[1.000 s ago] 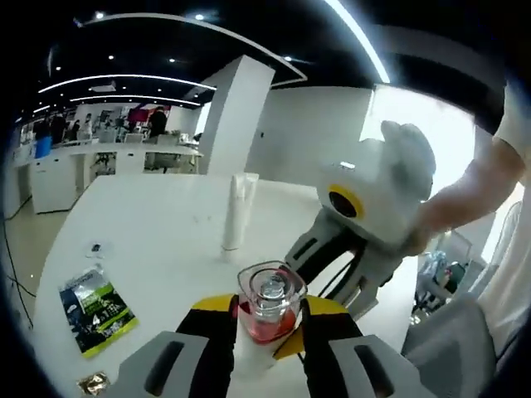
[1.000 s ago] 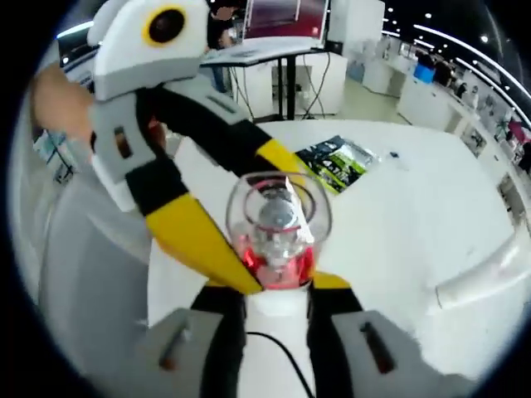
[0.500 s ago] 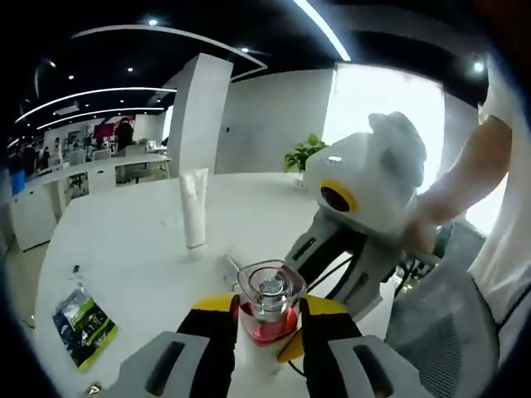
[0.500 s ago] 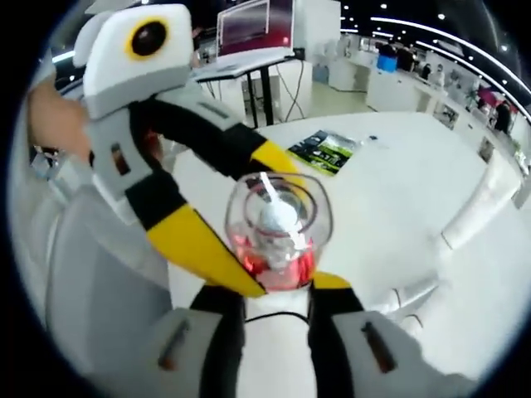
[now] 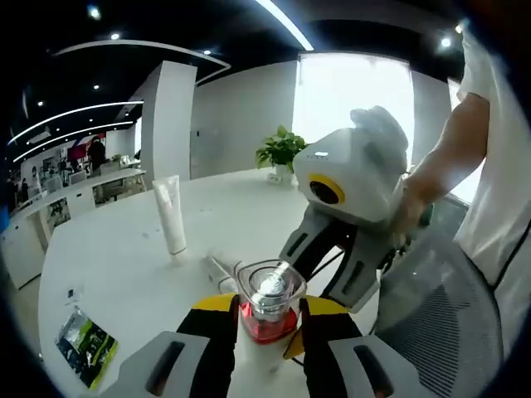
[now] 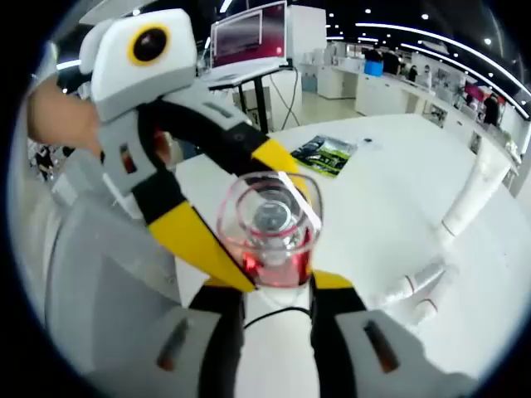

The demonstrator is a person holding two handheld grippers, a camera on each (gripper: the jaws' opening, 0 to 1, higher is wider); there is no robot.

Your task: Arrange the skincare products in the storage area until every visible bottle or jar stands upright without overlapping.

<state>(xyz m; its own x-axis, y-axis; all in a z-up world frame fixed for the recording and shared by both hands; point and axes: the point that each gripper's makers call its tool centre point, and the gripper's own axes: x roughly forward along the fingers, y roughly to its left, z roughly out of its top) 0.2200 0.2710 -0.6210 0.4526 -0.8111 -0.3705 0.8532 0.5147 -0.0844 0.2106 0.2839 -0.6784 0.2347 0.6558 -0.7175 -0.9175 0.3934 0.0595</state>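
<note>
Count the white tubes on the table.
3. One tube stands upright farther back on the table. Two more tubes lie flat side by side near its base. The bottle or either hand-held gripper may hide others.

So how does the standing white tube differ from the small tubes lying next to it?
The tall white tube stands upright on its cap, while the small tubes lie flat on the table. The tall white tube is clearly larger; the small tubes are short and thin. The small tubes also touch or overlap one another, whereas the tall white tube stands alone. All are white.
</note>
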